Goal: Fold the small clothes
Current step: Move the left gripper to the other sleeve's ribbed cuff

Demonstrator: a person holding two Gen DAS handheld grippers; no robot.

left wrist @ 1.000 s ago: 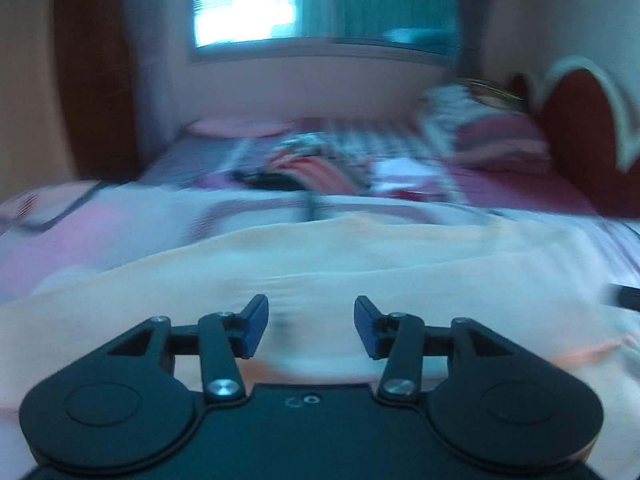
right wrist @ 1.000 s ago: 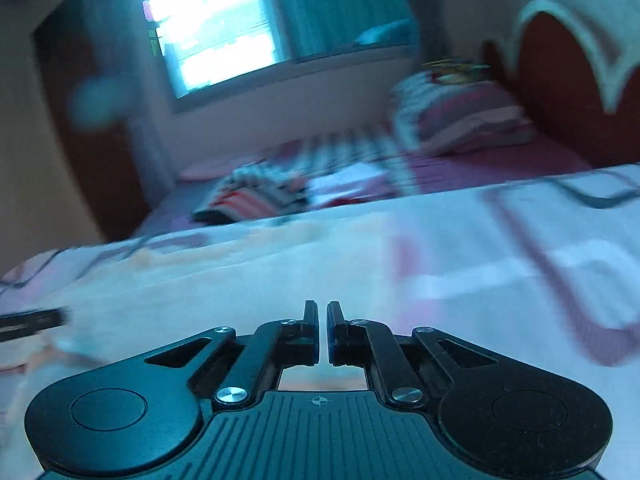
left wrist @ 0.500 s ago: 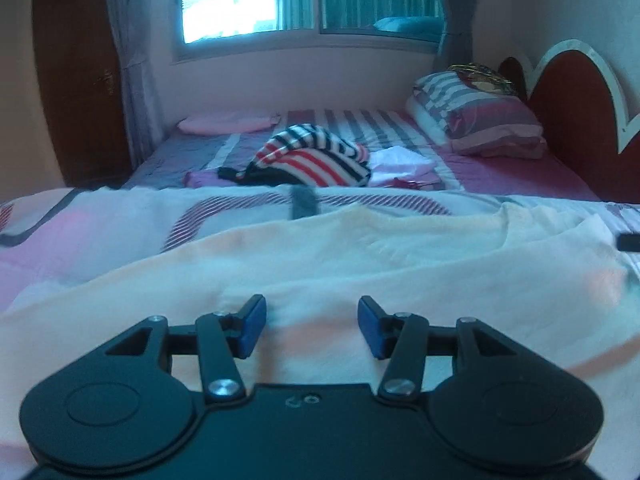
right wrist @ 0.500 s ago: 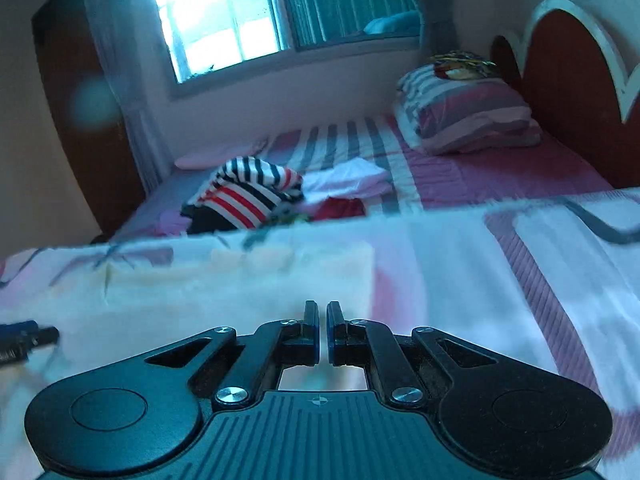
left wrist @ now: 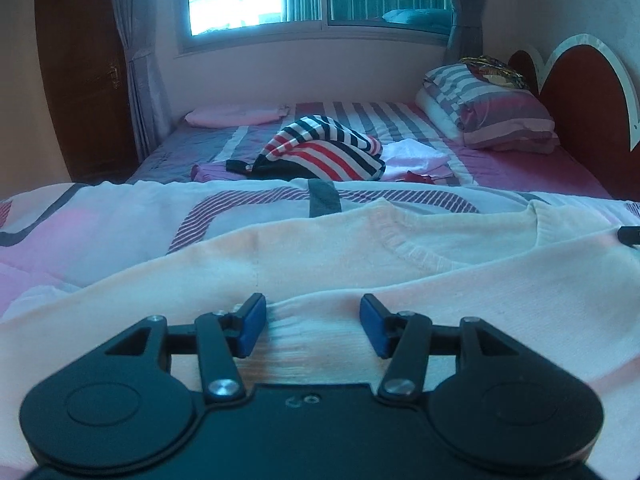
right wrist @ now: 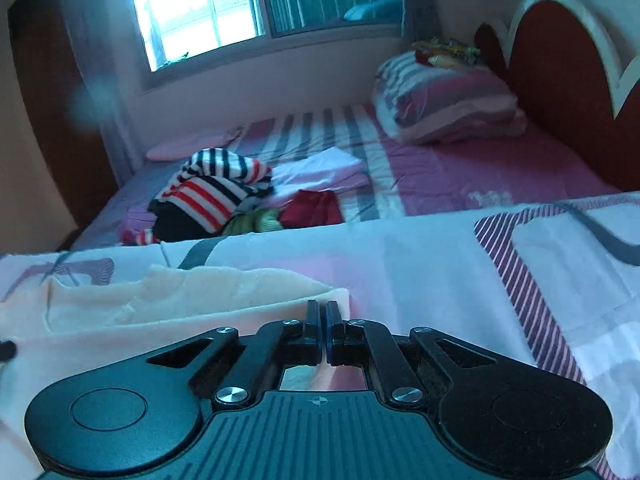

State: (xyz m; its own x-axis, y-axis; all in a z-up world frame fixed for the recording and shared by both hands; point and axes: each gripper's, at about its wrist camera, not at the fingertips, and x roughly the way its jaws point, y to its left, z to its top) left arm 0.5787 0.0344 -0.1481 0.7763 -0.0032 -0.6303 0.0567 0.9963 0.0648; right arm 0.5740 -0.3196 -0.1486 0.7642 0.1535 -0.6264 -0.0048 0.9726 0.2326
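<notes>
The cream knitted sweater [left wrist: 400, 256] lies spread flat on the patterned blanket [left wrist: 100, 232], neckline away from the person, probably laid so that its sides can be folded in. In the right wrist view one corner of it [right wrist: 240, 292] reaches up to the right gripper.

The left gripper [left wrist: 312, 326] hovers low over the near part of the sweater. Its jaws stand half apart and have just been opening; cloth shows between the blue pads [left wrist: 253, 326], but they do not press on it. This looks like a preparation to take a fold of the fabric. The right gripper [right wrist: 322, 330] has its jaws closed narrow at the sweater's edge; whether fabric is pinched there cannot be told.

Counted: one sweater, two grippers. Behind, on the bed, is one heap of clothes with a striped garment [left wrist: 324, 152] on top, and one stack of striped pillows [left wrist: 484, 108].
</notes>
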